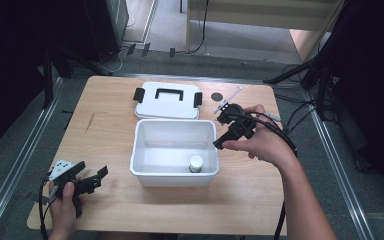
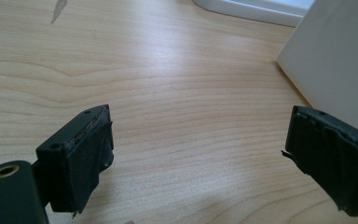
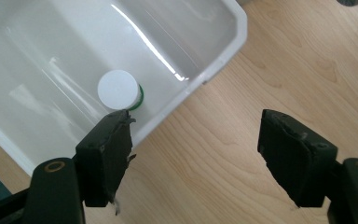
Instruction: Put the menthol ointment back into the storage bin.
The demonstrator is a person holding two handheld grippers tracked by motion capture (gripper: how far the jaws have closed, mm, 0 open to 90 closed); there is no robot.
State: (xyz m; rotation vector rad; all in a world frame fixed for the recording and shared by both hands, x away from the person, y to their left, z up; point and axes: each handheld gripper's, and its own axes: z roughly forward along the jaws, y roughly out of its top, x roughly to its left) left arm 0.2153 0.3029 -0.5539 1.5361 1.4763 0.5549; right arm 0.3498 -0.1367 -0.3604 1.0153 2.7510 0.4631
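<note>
White bin [image 1: 175,145] at table [image 1: 110,200] centre holds one white-capped bottle [image 1: 196,163] in its near right corner. Right gripper [image 1: 226,137], jaws apart and empty, hovers at its right rim; left gripper [image 1: 91,181], likewise parted, rests near-left. One lid [image 1: 168,100] lies behind.

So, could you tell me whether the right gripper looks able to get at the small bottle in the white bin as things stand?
Probably yes. The right gripper is open at the bin's right rim, the bin has no lid on, and the bottle stands alone near that side; the wall beside it might crowd one jaw.
</note>
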